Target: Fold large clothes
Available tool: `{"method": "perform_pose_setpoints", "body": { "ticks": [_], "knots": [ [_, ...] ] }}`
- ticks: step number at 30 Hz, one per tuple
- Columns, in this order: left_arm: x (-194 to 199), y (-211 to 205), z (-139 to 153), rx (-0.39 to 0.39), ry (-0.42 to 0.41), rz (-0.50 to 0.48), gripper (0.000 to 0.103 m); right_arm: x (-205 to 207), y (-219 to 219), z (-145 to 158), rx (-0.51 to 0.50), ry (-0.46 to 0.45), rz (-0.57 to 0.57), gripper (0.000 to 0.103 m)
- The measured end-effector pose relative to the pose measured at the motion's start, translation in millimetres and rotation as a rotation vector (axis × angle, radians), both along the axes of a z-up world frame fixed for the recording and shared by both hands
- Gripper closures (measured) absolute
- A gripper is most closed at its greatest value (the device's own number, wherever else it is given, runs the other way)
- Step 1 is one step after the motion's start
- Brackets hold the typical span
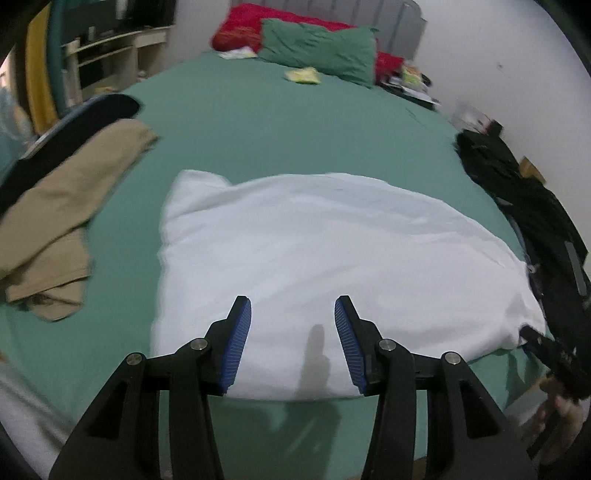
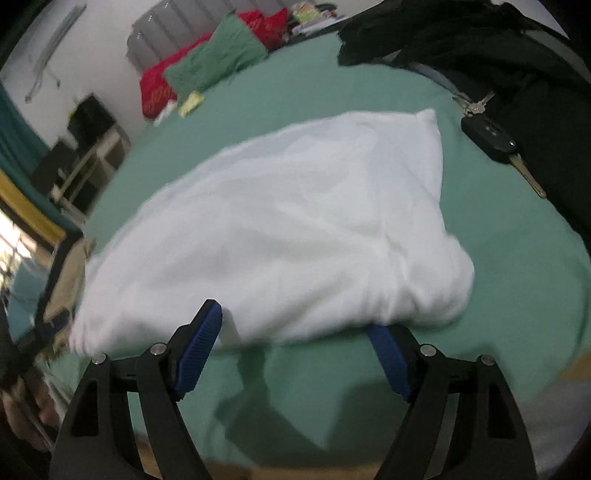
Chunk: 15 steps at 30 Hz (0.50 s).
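Lying flat on the green bed sheet (image 1: pixel 280 122), a white garment (image 1: pixel 332 258) is folded into a broad, roughly rectangular pad. No print, label or readable writing shows on it from either wrist view; the frames are soft with blur. In the left wrist view its long axis runs across the frame, left to right, with the near folded edge toward the camera and a bunched corner at far left. In the right wrist view the same garment (image 2: pixel 295 221) runs diagonally, from lower left to a pinched corner at upper right.

Left gripper (image 1: pixel 293 317): jaws spread, blue pads hovering above the near part of the garment, nothing pinched between them.

Right gripper (image 2: pixel 295 325): jaws spread wide at the garment's near edge. The cloth overlaps the tip of one blue finger; the other finger (image 2: pixel 201 347) stands clear in front of the cloth. No pinch.

Around it: tan clothing (image 1: pixel 62 221) and a dark item lie to the left on the sheet, well apart from the white garment. Black clothing (image 1: pixel 524 206) is heaped along the right side. Car key with keys (image 2: pixel 491 138) beside the black heap; no brand legible. Green pillow (image 1: pixel 321 51) and red bedding (image 1: pixel 243 26) at the head.
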State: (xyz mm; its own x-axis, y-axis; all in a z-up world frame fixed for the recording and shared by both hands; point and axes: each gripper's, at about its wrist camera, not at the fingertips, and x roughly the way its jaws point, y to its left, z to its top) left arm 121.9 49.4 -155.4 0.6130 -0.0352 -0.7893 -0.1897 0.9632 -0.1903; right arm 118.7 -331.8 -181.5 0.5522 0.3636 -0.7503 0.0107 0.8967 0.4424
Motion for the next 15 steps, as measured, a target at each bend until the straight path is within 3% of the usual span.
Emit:
{"method": "perform_pose_setpoints", "body": {
  "ticks": [3, 5, 7, 10, 13, 15],
  "knots": [
    [20.8, -27.0, -1.0, -0.002, -0.011, -0.052, 0.053, 15.1, -5.9, -7.8, 0.094, -0.028, -0.057, 0.020],
    [37.3, -42.8, -1.8, -0.009, -0.025, -0.078, 0.053, 24.7, -4.8, -12.5, 0.140, -0.052, -0.080, 0.006],
    [52.5, -54.7, -4.0, -0.042, -0.027, -0.098, 0.053, 31.8, 1.6, -10.7, 0.174, -0.079, -0.102, 0.000],
    [70.4, -78.5, -6.8, -0.095, -0.034, -0.145, 0.053, 41.8, 7.6, -9.1, 0.223, -0.099, -0.107, 0.000],
    [90.9, -99.8, -24.0, -0.094, 0.024, -0.208, 0.053, 55.3, 21.4, -10.4, 0.296, -0.106, -0.057, 0.000],
    [100.8, -113.5, -43.3, -0.065, 0.093, -0.213, 0.053, 63.0, 33.4, -10.8, 0.311, -0.115, -0.007, 0.013]
  ]
}}
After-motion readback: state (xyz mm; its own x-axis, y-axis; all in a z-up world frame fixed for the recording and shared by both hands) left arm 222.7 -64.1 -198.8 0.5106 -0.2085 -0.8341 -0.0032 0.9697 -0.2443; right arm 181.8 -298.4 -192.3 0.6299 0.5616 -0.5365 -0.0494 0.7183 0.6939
